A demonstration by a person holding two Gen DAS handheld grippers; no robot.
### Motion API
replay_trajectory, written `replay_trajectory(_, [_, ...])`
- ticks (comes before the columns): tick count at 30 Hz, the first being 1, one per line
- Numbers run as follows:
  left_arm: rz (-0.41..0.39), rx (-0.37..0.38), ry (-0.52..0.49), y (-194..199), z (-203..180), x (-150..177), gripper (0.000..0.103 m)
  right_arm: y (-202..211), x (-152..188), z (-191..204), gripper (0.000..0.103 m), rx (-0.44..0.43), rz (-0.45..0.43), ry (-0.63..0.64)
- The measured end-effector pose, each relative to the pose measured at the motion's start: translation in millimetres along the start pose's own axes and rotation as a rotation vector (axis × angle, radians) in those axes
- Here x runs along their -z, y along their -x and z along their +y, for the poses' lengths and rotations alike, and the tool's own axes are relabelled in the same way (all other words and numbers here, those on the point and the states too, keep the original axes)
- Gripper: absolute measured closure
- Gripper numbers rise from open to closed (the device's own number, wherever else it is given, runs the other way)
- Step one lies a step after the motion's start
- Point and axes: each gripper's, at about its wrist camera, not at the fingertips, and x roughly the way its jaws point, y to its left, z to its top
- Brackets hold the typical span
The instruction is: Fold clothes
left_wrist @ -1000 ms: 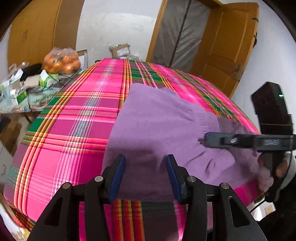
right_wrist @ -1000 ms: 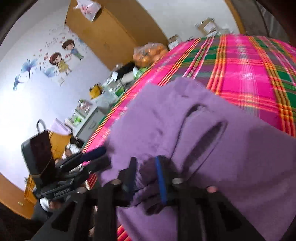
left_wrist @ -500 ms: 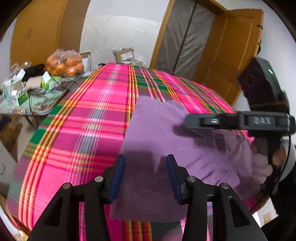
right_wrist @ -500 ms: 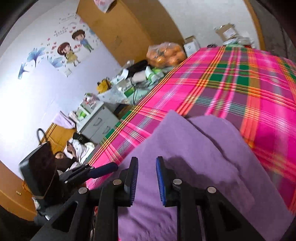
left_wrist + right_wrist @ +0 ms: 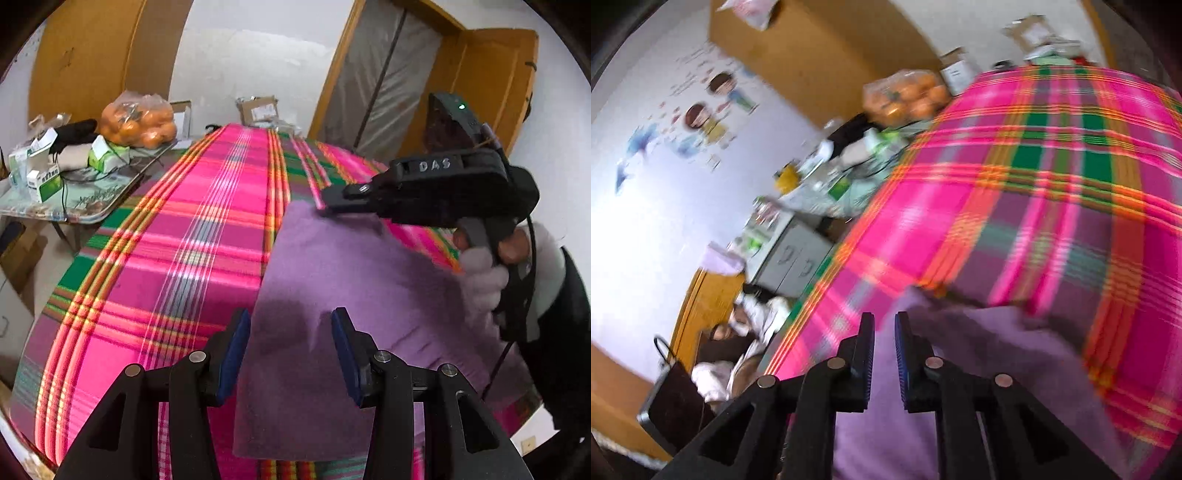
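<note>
A purple garment [image 5: 354, 295] lies flat on the plaid table [image 5: 192, 236] for folding; the left hand-held gripper [image 5: 291, 350] hovers open above it, the right hand-held gripper [image 5: 884, 354] nearly closed, holding nothing.

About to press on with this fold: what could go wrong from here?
The right gripper hangs over the purple knit garment's far edge with a narrow gap, so closing there may also pinch the pink plaid cover. The open left gripper holds nothing, so the near hem can drag.
</note>
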Motion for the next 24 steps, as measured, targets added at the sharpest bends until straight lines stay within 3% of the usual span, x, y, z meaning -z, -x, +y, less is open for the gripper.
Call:
replay_trajectory(3, [-0.001,0.023,-0.017,-3.0,-4.3,-2.7,0.056,-22.0,-4.2,0.1,0.092,0.005,0.047,0.007])
replay_trajectory(4, [0.003,0.022,-0.021,-4.7,-4.8,-1.8,0.056,-29.0,-5.5,-0.6,0.102,0.004,0.061,0.006])
replay_trajectory(7, [0.013,0.017,-0.033,-10.0,-6.2,0.7,0.056,-27.6,-6.4,-28.2,0.103,-0.083,0.045,-0.114])
replay_trajectory(10, [0.023,0.013,-0.045,-15.2,-7.7,3.3,0.056,-9.6,-1.5,-24.3,0.103,-0.010,-0.008,-0.085])
replay_trajectory(13, [0.025,0.003,-0.054,-15.7,-9.9,4.5,0.056,23.0,8.6,-24.4,0.094,0.021,-0.086,-0.085])
replay_trajectory(16, [0.024,0.001,-0.055,-12.0,-13.3,6.8,0.056,54.2,27.7,-26.2,0.093,0.008,-0.151,-0.096])
replay_trajectory(19, [0.023,0.003,-0.059,-7.4,-17.6,9.5,0.056,61.5,56.2,-35.1,0.092,0.049,-0.131,-0.090])
replay_trajectory(20, [0.023,0.006,-0.064,-5.6,-20.3,10.6,0.056,60.6,62.4,-45.0,0.102,0.055,-0.120,-0.115])
replay_trajectory(21, [0.025,0.007,-0.071,-3.7,-23.0,11.9,0.056,60.0,68.3,-54.3,0.103,0.060,-0.109,-0.137])
replay_trajectory(24, [0.020,0.018,-0.091,5.8,-32.6,17.8,0.056,68.6,72.7,-56.9,0.096,0.070,-0.125,-0.129])
